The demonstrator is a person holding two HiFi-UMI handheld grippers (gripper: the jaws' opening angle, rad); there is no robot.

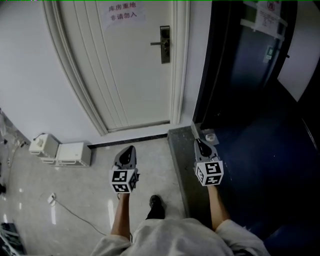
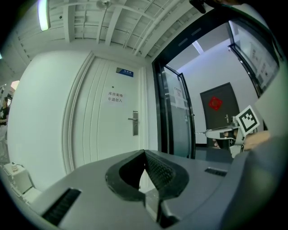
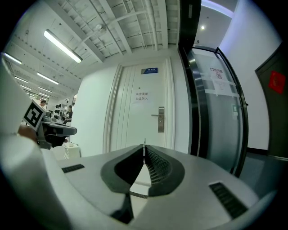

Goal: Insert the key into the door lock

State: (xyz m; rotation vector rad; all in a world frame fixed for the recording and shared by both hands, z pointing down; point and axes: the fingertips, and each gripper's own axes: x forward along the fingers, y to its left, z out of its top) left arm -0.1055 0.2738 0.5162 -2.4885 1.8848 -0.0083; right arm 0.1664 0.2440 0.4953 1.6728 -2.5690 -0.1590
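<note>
The white door [image 1: 130,75] stands ahead, with its metal lock plate and handle [image 1: 165,44] on the right side. The lock [image 2: 134,123] also shows in the left gripper view, and the lock [image 3: 160,119] in the right gripper view, small and far off. My right gripper [image 1: 198,141] points level at the door, shut on a thin key [image 3: 144,143] whose tip sticks out past the jaw tips. My left gripper [image 1: 131,148] is beside it on the left, shut with nothing in it. From the left gripper view, the right gripper [image 2: 225,132] shows with the key [image 2: 201,132] poking forward.
Two white boxes [image 1: 65,152] sit on the floor by the wall at left, with a cable [image 1: 75,212] trailing from there. A dark glass door [image 1: 240,65] stands at right beyond a grey threshold [image 1: 180,165]. A paper sign [image 1: 125,12] hangs on the white door.
</note>
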